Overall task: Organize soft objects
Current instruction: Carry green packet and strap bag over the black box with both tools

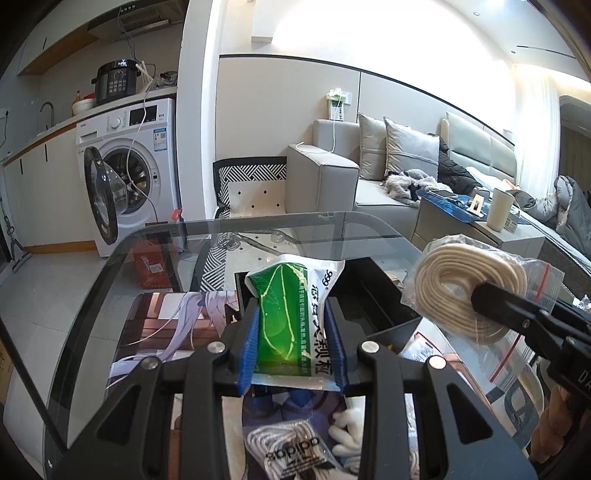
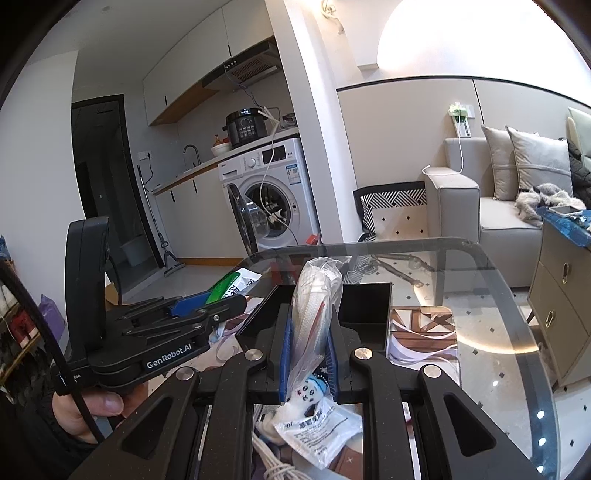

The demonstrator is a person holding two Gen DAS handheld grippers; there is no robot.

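Left wrist view: we pinch a green-and-white sachet (image 1: pixel 291 317) in our left gripper (image 1: pixel 293 332) above the black box (image 1: pixel 369 291) on the glass table (image 1: pixel 369 225). Our right gripper (image 2: pixel 308 347) clamps a bagged coil of cream rope (image 2: pixel 314 295) over that box (image 2: pixel 365 306), whose contents we cannot tell.

A white washing machine (image 1: pixel 129 173) with its door swung open is installed under the kitchen counter (image 1: pixel 55 129), below a range hood (image 1: pixel 136 18). A grey sofa (image 1: pixel 332 177) with cushions (image 1: pixel 410 151) is positioned against a pale panelled wall (image 1: pixel 288 96). Strong light is admitted from the window area (image 1: pixel 480 55). The floor (image 1: pixel 48 280) is pale tile.
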